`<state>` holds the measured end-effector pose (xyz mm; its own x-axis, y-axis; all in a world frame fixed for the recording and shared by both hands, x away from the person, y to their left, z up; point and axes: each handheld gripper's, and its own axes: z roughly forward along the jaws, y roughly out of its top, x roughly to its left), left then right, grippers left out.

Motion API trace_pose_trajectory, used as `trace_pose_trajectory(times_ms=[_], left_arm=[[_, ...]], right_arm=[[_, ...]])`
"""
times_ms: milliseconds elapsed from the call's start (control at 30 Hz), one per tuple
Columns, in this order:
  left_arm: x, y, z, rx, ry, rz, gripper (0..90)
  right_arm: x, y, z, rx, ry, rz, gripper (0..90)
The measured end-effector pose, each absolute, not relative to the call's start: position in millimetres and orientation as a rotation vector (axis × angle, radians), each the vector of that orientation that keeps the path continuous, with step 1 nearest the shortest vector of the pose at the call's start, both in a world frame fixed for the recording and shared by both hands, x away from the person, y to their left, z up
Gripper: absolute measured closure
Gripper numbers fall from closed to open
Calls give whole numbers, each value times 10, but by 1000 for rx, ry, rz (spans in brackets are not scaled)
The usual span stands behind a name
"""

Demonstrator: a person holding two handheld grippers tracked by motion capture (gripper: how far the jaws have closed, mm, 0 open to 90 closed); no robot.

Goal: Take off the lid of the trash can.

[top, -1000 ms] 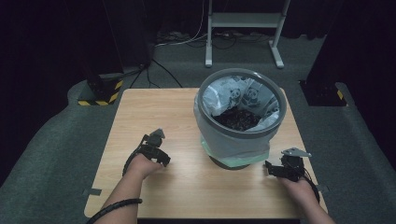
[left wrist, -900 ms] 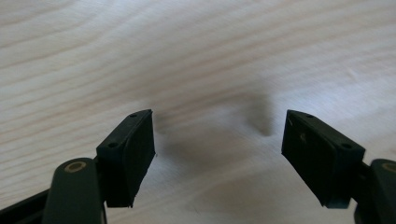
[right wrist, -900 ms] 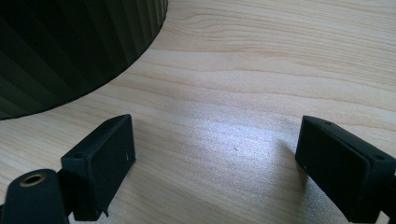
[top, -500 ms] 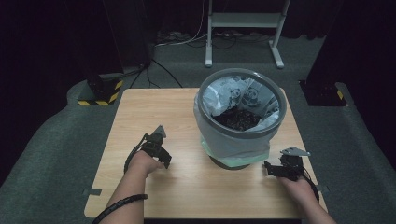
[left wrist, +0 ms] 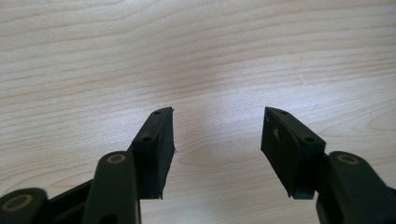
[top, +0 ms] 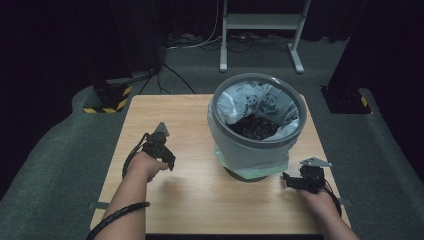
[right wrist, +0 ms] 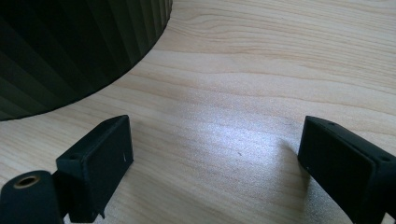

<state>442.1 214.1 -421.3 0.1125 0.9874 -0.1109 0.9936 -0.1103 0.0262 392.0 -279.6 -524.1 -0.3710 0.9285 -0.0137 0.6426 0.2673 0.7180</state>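
while both tongs are empty, the work in hand reads as the lined bin, so start there.

bin: grey bin (top: 256, 127) stands upright on the right half of the surface (top: 165, 115), nearer the far edge than the near one; its ribbed dark wall (right wrist: 70, 46) fills the upper left of the right gripper view.
liner: panda-print bag (top: 260, 102) folded over the rim, dark waste low inside; a green band of it shows at the base.
left tongs: left tongs (top: 159, 146) lifted off the wood, well apart from the bin; jaws half spread and just been closing, nothing between them, bare wood beyond (left wrist: 217, 135).
right tongs: right tongs (top: 295, 181) low near the bin's foot, jaws spread wide, empty (right wrist: 212, 158).
doing it well: likely next is taking the liner's rim; pinch film alone, one side each, and lift evenly so the bin doesn't tip.
edges: right hand sits close to the near right corner; little margin there.
open room: broad bare wood on the left and in front of the bin; floor all round is dark carpet.
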Motion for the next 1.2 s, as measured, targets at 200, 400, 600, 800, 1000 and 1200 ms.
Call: trace_pose_trajectory(times_ms=[200, 400, 600, 800, 1000, 1200], left_arm=[[4409, 2061, -4031, 2262, 1988, -84, 464], [4401, 2058, -3844, 2246, 2034, -80, 446], [4435, 2103, -3698, 2228, 2098, -59, 443], [4453, 2124, -3620, 2245, 2101, -35, 433], [4466, 2119, -3429, 2225, 2090, -21, 435], [4471, 2076, -3173, 2197, 2083, 10, 458]], right_arm=[[3912, -2797, -5242, 1425, 2104, 882, 96], [3913, -2796, -5242, 1426, 2106, 886, 96], [3921, -2798, -5241, 1419, 2110, 882, 96], [3917, -2792, -5240, 1426, 2107, 880, 98], [3912, -2789, -5241, 1430, 2102, 880, 98], [3910, -2787, -5241, 1428, 2099, 877, 97]])
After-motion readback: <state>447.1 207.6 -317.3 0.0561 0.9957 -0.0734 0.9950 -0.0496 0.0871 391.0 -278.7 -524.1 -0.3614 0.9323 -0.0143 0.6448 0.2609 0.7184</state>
